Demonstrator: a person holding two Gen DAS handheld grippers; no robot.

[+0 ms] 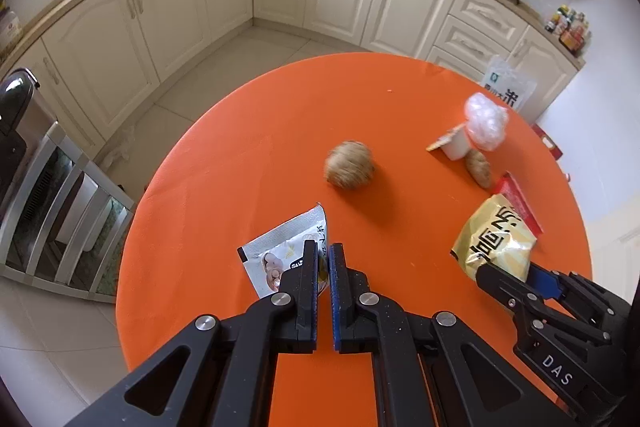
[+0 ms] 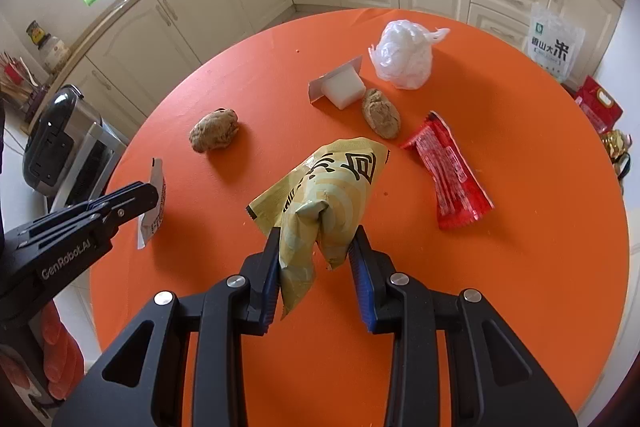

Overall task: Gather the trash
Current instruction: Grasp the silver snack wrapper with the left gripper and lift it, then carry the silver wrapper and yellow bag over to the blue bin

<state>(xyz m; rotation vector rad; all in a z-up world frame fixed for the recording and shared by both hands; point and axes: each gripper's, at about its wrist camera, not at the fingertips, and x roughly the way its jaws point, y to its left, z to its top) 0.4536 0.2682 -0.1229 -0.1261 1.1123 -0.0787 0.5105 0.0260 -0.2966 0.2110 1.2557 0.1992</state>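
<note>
Two hand-held grippers each pinch one wrapper: left (image 1: 324,259) white packet (image 1: 280,255), right (image 2: 316,247) yellow bag (image 2: 332,187).

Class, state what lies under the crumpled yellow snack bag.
Under the crumpled yellow snack bag, held in the right gripper, only the round orange table shows; the patch directly beneath is hidden.

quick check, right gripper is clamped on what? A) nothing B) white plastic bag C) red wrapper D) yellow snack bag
D: in the right wrist view the right gripper has both pads pressed into the crumpled yellow snack bag, while the red wrapper and the white plastic bag lie apart on the orange table.
</note>
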